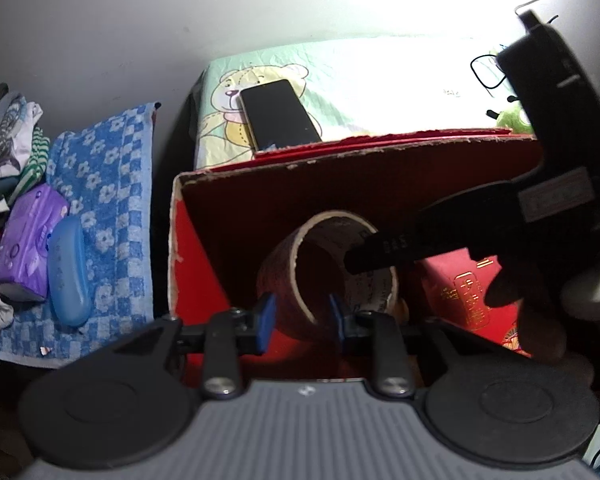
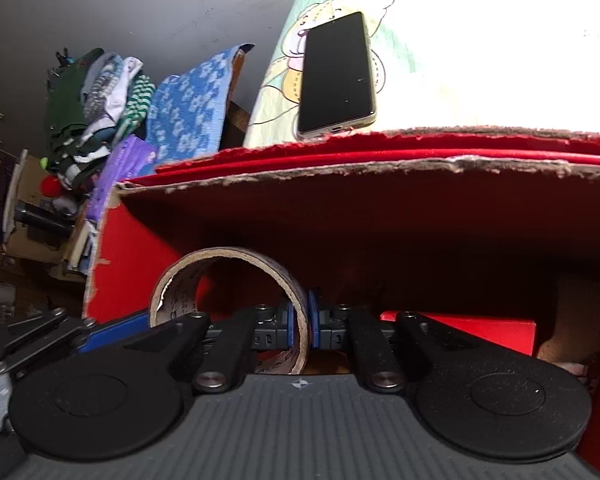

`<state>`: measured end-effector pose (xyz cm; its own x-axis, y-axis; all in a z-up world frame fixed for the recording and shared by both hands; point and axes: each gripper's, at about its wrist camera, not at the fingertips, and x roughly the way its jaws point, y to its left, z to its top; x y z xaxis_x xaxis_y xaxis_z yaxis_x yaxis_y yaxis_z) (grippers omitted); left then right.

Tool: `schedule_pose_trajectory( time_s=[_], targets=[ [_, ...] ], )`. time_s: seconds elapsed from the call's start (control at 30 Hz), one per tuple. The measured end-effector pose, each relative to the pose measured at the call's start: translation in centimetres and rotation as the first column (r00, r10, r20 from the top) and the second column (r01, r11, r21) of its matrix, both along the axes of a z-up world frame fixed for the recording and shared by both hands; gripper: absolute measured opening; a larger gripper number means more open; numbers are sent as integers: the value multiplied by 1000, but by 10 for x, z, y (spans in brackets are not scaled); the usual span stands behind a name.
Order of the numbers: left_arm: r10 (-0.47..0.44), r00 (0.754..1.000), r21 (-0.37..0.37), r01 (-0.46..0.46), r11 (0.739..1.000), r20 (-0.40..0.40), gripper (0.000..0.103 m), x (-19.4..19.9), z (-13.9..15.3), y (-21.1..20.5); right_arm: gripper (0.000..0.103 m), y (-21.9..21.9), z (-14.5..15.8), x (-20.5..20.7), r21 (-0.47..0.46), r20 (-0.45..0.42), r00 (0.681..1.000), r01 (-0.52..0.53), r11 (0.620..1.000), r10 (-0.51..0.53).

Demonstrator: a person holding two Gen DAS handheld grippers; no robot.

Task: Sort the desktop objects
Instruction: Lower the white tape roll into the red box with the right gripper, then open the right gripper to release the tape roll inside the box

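Observation:
A brown roll of tape [image 1: 276, 276] stands on edge inside an open red cardboard box [image 1: 204, 264]. My left gripper [image 1: 301, 317] straddles the roll's near wall with its blue pads apart, and a gap shows at the inner pad. The right gripper's black finger [image 1: 380, 254] reaches into the roll from the right. In the right wrist view my right gripper [image 2: 301, 325] is shut on the wall of the tape roll [image 2: 236, 254], one blue pad on each side. A blue pad [image 2: 112, 332] of the left gripper shows at the lower left.
A small red packet [image 1: 464, 292] lies in the box. Behind the box a black phone [image 1: 278, 114] rests on a bear-print cloth, with glasses [image 1: 486, 70] at the far right. To the left a blue towel [image 1: 112, 184] carries a blue case [image 1: 68, 272] and a purple pack [image 1: 24, 244].

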<state>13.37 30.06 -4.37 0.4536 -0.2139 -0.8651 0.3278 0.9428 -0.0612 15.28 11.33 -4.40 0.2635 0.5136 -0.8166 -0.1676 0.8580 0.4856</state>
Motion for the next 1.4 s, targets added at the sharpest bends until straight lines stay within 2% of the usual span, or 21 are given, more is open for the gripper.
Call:
schedule_pose_trajectory(
  time_s=[0.07,0.17,0.5,0.77,0.9,1.1,1.4],
  targets=[
    [-15,1000,4,15,1000,12,26,-4,1,-1,9,1,-6,3,-8,-6,1000,9,1000,-10],
    [-29,1000,-7,29,1000,-3,26,-6,-2,-3,8,-3,-16,7,31,-37,999,33,999,-31],
    [-57,992,-26,55,998,-112,25,1,-32,-11,10,-9,-20,8,97,-57,996,70,993,-65],
    [-21,980,-51,11,999,-198,22,16,-53,-2,24,-9,-17,8,121,-46,997,68,990,-63],
    [12,977,-39,-21,999,-211,22,21,-56,1,26,-9,-17,10,126,-49,997,69,990,-63],
    [18,977,-12,-21,1000,-214,23,27,-58,0,35,-6,-16,11,129,-42,998,55,990,-50],
    [30,978,2,-30,1000,-208,34,25,-58,-3,34,-7,-16,9,126,-38,998,55,991,-50]
  ],
)
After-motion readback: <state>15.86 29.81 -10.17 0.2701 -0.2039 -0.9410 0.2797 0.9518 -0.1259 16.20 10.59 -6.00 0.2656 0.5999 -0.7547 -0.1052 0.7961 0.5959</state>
